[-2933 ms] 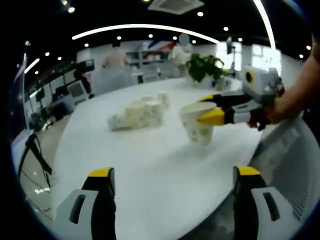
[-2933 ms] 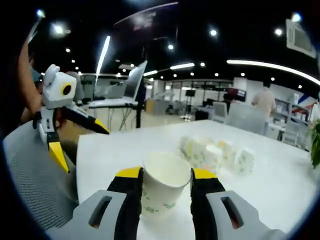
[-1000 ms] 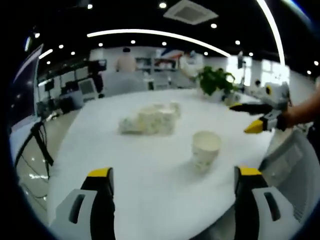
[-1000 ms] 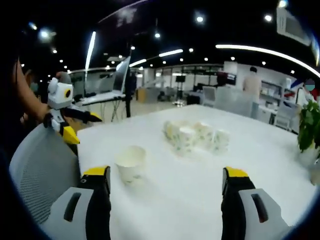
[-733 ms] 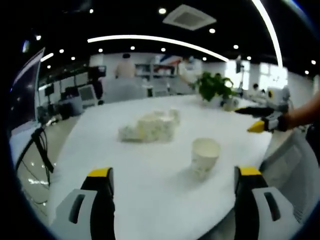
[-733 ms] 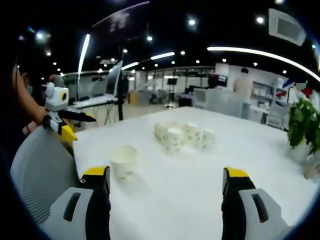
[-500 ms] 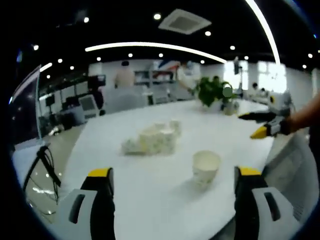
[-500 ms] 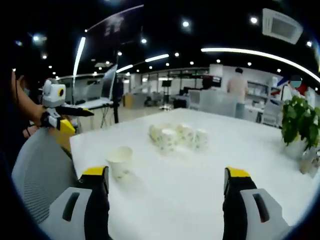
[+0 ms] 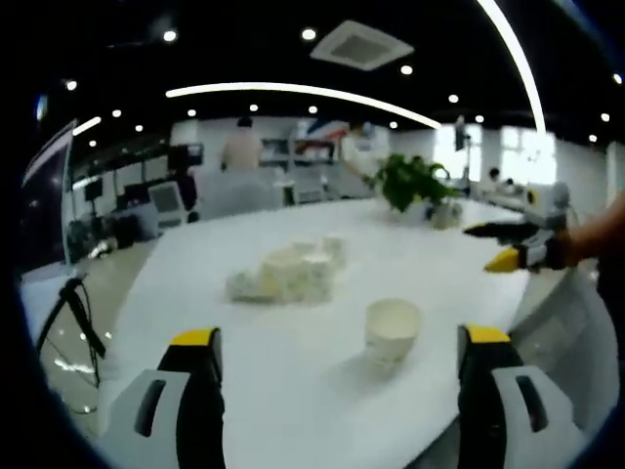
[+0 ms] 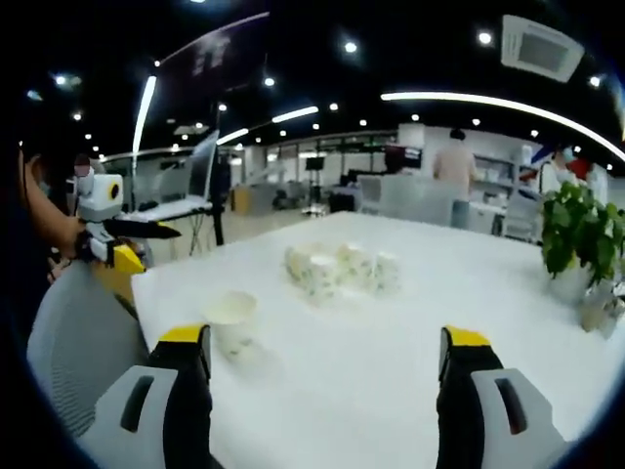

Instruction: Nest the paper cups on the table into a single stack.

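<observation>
Stacking barely begun. One upright cup [image 9: 392, 333] stands alone on the table [image 9: 293, 391], well apart from the cup cluster [image 9: 288, 274] beyond it. Left gripper [image 9: 332, 391] and right gripper [image 10: 327, 386]: jaws spread, empty. Nesting remains.

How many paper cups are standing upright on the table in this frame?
1: an upright cup stands alone near the table edge. The other cups lie clustered in a blurred pile farther in, so an upright one there cannot be ruled out.
</observation>
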Demonstrator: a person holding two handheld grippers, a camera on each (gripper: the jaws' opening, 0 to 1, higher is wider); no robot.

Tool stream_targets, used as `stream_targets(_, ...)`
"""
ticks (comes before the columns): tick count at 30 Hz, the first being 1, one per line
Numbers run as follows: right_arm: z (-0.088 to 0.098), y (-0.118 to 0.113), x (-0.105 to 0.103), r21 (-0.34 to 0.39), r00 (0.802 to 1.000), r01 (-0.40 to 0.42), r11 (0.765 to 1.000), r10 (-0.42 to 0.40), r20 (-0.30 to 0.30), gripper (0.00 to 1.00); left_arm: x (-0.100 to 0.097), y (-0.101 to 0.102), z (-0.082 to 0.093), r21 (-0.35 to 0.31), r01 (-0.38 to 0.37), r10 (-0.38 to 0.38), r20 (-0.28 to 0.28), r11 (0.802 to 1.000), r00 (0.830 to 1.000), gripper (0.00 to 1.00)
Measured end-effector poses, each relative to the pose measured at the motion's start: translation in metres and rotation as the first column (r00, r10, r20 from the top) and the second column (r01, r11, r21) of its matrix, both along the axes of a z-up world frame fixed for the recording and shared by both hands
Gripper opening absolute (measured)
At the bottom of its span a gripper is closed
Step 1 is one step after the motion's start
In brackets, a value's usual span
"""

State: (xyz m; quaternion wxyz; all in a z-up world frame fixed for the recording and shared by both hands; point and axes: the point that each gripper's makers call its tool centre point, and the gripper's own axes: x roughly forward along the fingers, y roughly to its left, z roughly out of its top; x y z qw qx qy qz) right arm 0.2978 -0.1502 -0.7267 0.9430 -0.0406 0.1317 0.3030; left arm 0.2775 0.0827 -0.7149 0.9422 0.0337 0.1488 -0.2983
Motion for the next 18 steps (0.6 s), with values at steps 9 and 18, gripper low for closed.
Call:
stream_targets(9, 0.002, 0.003, 0.001, 0.002, 1.000, 0.015, 1.000, -0.015, 0.014, 0.96, -0.009, -0.012, -0.005, 0.036, 0.075, -0.076, 0.011, 0.997, 0.997, 0.99)
stream_targets(18, 0.004, -0.001, 0.002, 0.006, 0.999, 0.040, 0.999, -0.040, 0.022, 0.96, -0.010, -0.013, -0.006, 0.021, 0.079, -0.079, 0.002, 0.997, 0.997, 0.99)
